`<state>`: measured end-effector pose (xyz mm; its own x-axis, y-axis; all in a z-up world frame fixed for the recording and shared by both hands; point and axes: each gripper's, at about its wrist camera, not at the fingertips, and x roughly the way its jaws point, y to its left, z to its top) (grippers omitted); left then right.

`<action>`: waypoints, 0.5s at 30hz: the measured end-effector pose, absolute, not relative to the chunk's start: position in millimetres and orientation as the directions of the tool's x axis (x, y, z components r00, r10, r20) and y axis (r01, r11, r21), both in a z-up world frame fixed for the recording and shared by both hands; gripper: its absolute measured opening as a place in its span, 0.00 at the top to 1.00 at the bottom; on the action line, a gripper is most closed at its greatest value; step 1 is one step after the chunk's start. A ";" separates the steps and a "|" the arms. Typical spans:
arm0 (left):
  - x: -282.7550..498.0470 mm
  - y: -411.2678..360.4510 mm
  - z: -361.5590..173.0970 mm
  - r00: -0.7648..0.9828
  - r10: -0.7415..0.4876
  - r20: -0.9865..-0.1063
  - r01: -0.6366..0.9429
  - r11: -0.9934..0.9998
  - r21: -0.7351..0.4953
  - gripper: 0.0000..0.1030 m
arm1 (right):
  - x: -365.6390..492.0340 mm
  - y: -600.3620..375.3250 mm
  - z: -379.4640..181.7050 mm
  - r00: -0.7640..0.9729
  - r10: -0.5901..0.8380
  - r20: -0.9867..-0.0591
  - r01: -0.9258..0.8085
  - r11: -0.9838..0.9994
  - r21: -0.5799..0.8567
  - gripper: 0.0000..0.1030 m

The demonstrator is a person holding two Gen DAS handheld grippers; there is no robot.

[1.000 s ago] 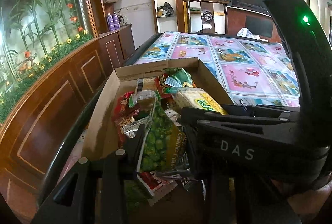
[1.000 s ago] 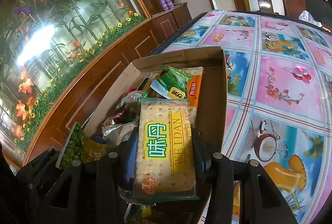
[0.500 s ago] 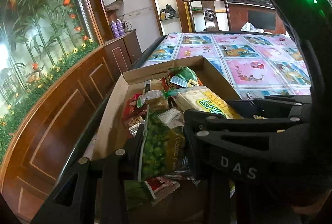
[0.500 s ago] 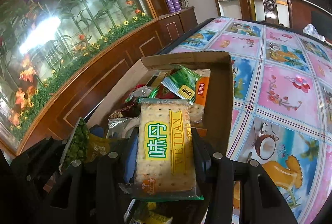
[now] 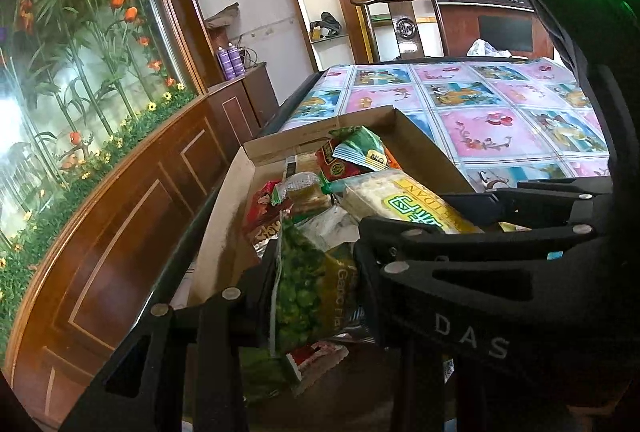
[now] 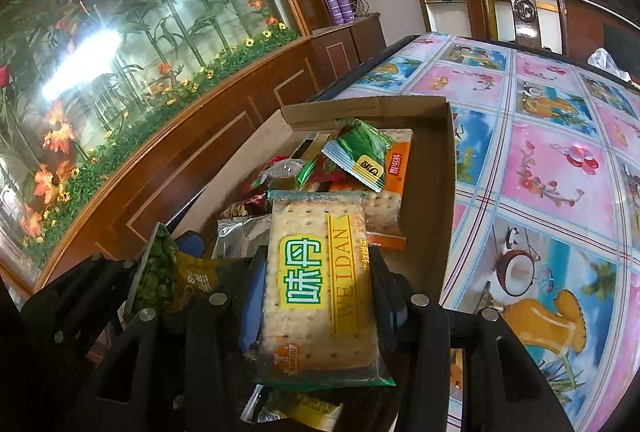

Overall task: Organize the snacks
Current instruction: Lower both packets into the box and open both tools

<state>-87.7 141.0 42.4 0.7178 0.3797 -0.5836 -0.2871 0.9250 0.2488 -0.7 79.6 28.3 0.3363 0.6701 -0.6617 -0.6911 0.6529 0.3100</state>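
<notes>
With both claws loaded, the step in hand reads as the lift-out: one packet per claw is held above the box (image 6: 448,168).

Right claw (image 6: 318,280): closed on the cracker pack (image 6: 320,284), which is gripped flat by its long edges, label up, over the near end of the box. Left claw (image 5: 316,296): closed on the pea bag (image 5: 312,292), which is held on edge, pinched across its faces. In the right view the pea bag is seen just left of the crackers, the two claws being side by side and near.

Remaining snacks are piled loose in the box: a green sachet (image 6: 360,152) on top toward the far wall, an orange cracker pack (image 6: 394,168) beneath it, red wrappers further left.

The box sits at the left edge of the bench (image 6: 560,168); the patterned cloth to the right is open.

Next move, as judged: both packets to be carried clear of the box wall and set apart on the cloth. The right claw needs to clear the right wall; the pea bag is soft and may sag or twist on release.
</notes>
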 end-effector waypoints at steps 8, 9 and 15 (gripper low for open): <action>-88.7 136.2 41.9 0.716 0.401 -0.571 -0.290 0.916 0.278 0.65 | -1.7 79.1 28.0 0.336 0.671 -0.662 -0.691 0.653 0.311 0.50; -89.0 135.9 41.7 0.716 0.402 -0.570 -0.290 0.915 0.281 0.65 | -1.7 79.1 28.0 0.336 0.671 -0.662 -0.691 0.653 0.311 0.50; -90.3 135.4 41.6 0.717 0.406 -0.568 -0.292 0.913 0.284 0.61 | -2.2 78.6 27.6 0.336 0.671 -0.662 -0.690 0.653 0.312 0.50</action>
